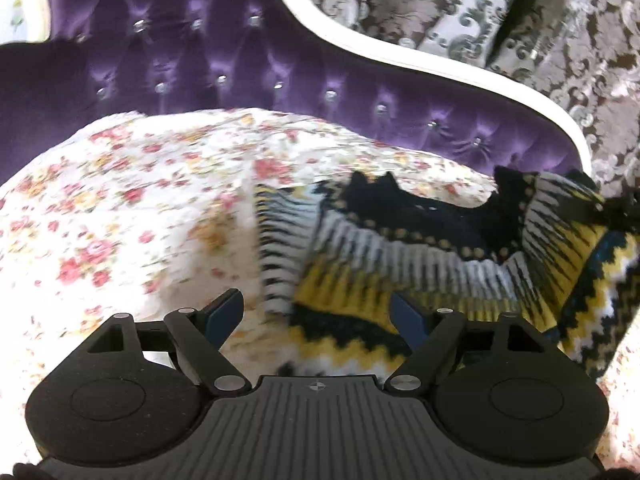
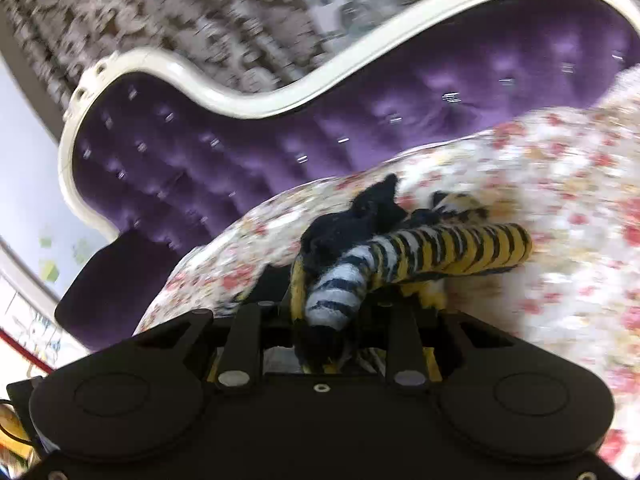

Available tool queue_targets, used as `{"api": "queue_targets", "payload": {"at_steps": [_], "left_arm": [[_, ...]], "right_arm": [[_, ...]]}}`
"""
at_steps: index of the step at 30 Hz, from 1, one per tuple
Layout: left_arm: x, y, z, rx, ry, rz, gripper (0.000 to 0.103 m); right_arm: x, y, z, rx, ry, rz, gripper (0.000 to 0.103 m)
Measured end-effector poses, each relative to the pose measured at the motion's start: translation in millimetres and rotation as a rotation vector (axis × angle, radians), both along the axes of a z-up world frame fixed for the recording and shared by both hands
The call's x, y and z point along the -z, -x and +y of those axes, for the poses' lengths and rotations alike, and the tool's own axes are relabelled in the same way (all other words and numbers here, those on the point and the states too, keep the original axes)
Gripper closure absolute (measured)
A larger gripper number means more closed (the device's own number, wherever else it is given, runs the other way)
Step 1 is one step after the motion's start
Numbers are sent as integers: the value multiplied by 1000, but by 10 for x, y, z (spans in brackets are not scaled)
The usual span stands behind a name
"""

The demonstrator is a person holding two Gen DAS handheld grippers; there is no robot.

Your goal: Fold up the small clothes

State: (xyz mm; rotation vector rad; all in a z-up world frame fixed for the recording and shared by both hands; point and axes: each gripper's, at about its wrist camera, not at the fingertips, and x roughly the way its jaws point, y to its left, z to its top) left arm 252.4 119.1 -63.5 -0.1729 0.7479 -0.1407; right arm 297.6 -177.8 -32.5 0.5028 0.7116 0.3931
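Knitted yellow, black and white sweater [image 1: 420, 248] spread on floral bedspread [image 1: 120, 208], ahead and to the right of left gripper [image 1: 318, 312], its jaws spread wide and empty, right gripper [image 2: 328, 320] tilted, clamped on bunched sweater fold [image 2: 400, 256], purple tufted headboard [image 1: 200, 48] beyond

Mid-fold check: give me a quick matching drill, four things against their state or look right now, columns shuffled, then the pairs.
Things:
1. left gripper
2. right gripper
3. headboard
4. bedspread

States:
A. purple, tufted, white-framed
B. shut on the knitted sweater
C. white with red and yellow flowers
D. open, holding nothing, at the sweater's edge

Pairs: 1-D, 2-B, 3-A, 4-C
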Motion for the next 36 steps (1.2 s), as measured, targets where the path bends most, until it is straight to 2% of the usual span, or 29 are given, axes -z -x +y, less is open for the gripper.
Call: {"api": "queue_targets", "payload": {"at_steps": [5,11,13,14,18,21,25,28,30,35,36], "left_arm": [[67,72,264,-36,42,16,24],[145,119,494,-66,69,35,24],[170,134,539,-72,77,42,24],[178,134,554,-71,80,45,24],[193,158,599,-69,90,50,24],[172,154,625,-72,112,50,24],[90,130,619,-68,126,36,24],[24,82,592,-53,152,32,24],[-13,31,554,-36,175,35,24],[-69,-151,407,19,232,60,24],[-70,-198,376,36,247,70,24]], "right_arm": [[13,-131,585,-88,17,9,67],[207,-226,1311,-188,184,35,67],[285,-218,1455,-212,224,37,61],[312,-208,1483,-220,218,35,58],[295,-187,1498,-282,123,2,32],[159,-128,1417,-296,92,-60,31],[-22,7,1132,-259,60,-125,22],[-78,126,986,-241,116,-161,15],[-59,254,964,-252,184,-192,15],[77,629,1174,-325,368,-291,11],[111,740,1244,-342,414,-322,7]]}}
